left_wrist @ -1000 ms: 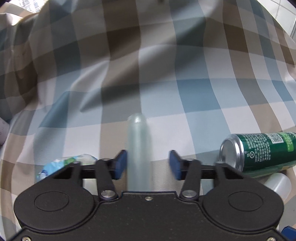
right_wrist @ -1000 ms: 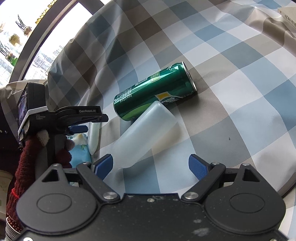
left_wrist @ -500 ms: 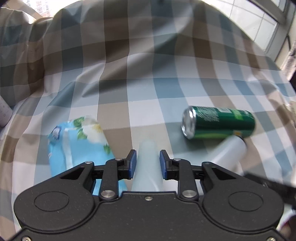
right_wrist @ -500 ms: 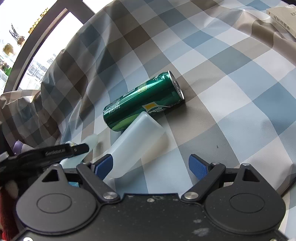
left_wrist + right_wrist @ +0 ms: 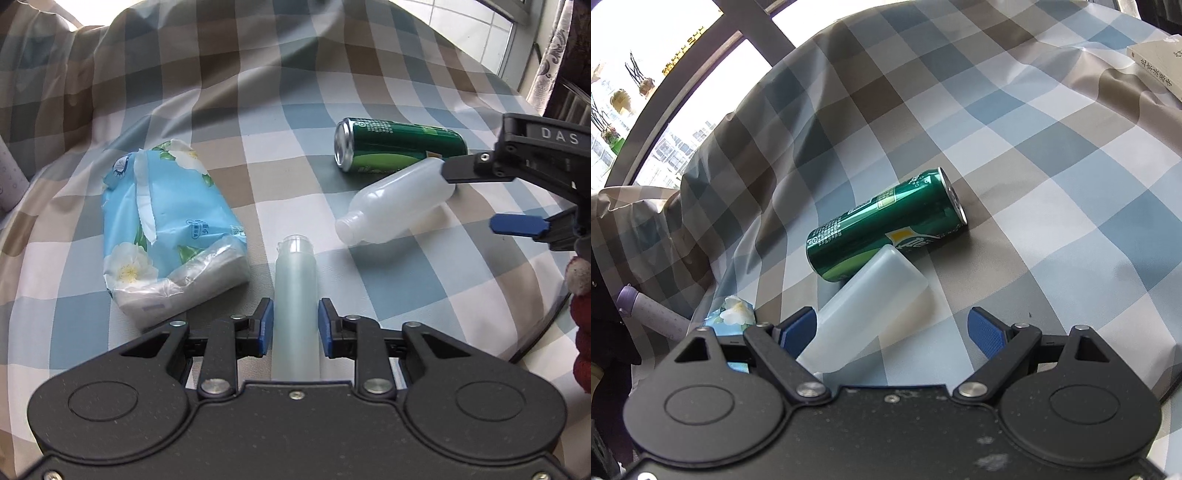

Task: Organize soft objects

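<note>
The left gripper (image 5: 295, 328), jaws just closed, now pinches the pale green tube (image 5: 295, 291) and has carried it back beside the tissue pack (image 5: 166, 229), while the right gripper (image 5: 892, 332) waits spread over the translucent bottle (image 5: 871, 306).

You have a pale green tube (image 5: 295, 291) lying lengthwise, open neck pointing away, capless. To its left lies a blue tissue pack (image 5: 166, 229) with white flowers, its wrapper torn open along the top (the near end is clear plastic). To the right a cloudy bottle (image 5: 395, 206) lies on its side, open mouth toward the tube, its base touching a green can (image 5: 399, 149) that also lies flat.
</note>
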Demonstrator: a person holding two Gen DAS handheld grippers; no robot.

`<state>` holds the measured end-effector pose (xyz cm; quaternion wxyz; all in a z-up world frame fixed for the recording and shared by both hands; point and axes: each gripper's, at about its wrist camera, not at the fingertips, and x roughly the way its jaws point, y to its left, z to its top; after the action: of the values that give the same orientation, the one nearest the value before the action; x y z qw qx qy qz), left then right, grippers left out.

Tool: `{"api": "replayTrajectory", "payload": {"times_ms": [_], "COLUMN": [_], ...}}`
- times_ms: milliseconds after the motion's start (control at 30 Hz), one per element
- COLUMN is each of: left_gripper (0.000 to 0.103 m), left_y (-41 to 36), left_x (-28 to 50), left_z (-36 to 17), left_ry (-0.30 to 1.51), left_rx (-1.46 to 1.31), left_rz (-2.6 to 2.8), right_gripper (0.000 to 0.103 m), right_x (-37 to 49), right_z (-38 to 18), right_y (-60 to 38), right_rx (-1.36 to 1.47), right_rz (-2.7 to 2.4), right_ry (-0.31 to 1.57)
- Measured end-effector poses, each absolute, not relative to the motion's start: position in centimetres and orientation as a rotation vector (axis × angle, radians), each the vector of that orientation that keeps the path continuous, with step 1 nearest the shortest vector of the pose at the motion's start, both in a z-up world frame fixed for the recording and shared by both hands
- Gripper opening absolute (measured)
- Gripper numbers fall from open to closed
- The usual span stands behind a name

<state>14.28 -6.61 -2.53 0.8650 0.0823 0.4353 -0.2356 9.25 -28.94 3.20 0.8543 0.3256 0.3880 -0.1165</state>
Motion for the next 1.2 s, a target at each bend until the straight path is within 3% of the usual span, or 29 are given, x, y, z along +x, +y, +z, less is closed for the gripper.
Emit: {"api": "replayTrajectory", "payload": {"times_ms": [200, 267, 333, 600, 700, 833, 933, 1000, 1033, 1200], "left_gripper": [0.031, 0.039, 0.054, 0.060, 0.076, 0.079, 0.092, 0.097, 0.097, 0.099], "left_y": [-5.5, -5.4, -5.3, -5.4, -5.6, -5.5, -5.5, -5.5, -5.6, -5.7], "left_x": [14.5, 14.4, 14.3, 14.2, 14.1, 14.2, 14.4, 14.6, 14.7, 15.1], "left_z": [-3.6, -3.4, -3.3, -3.6, -3.7, -3.8, -3.9, -4.2, -4.3, -4.3], "left_ry": [0.930, 0.927, 0.929, 0.925, 0.932, 0.941, 0.952, 0.965, 0.965, 0.976], "left_rx": [0.114, 0.115, 0.111, 0.123, 0.126, 0.115, 0.099, 0.097, 0.104, 0.116], "left_rz": [-0.530, -0.541, -0.526, -0.506, -0.496, -0.493, -0.505, -0.505, -0.498, -0.497], "right_gripper": [0.091, 0.098, 0.101, 0.103, 0.103, 0.102, 0.099, 0.089, 0.083, 0.075], "right_x": [9.8, 10.0, 10.1, 11.2, 11.9, 13.5, 14.8, 15.6, 16.0, 17.0], "right_z": [2.7, 2.5, 2.3, 3.1, 3.6, 3.9, 3.3, 2.6, 2.2, 1.4], "right_y": [-27.9, -27.6, -27.4, -25.3, -24.4, -24.1, -24.5, -24.7, -24.8, -25.1], "right_rx": [0.669, 0.644, 0.643, 0.573, 0.561, 0.553, 0.622, 0.668, 0.687, 0.718], "right_rz": [-0.198, -0.222, -0.236, -0.352, -0.412, -0.476, -0.467, -0.473, -0.477, -0.470], "right_ry": [0.831, 0.840, 0.852, 0.844, 0.832, 0.849, 0.904, 0.939, 0.959, 0.999]}}
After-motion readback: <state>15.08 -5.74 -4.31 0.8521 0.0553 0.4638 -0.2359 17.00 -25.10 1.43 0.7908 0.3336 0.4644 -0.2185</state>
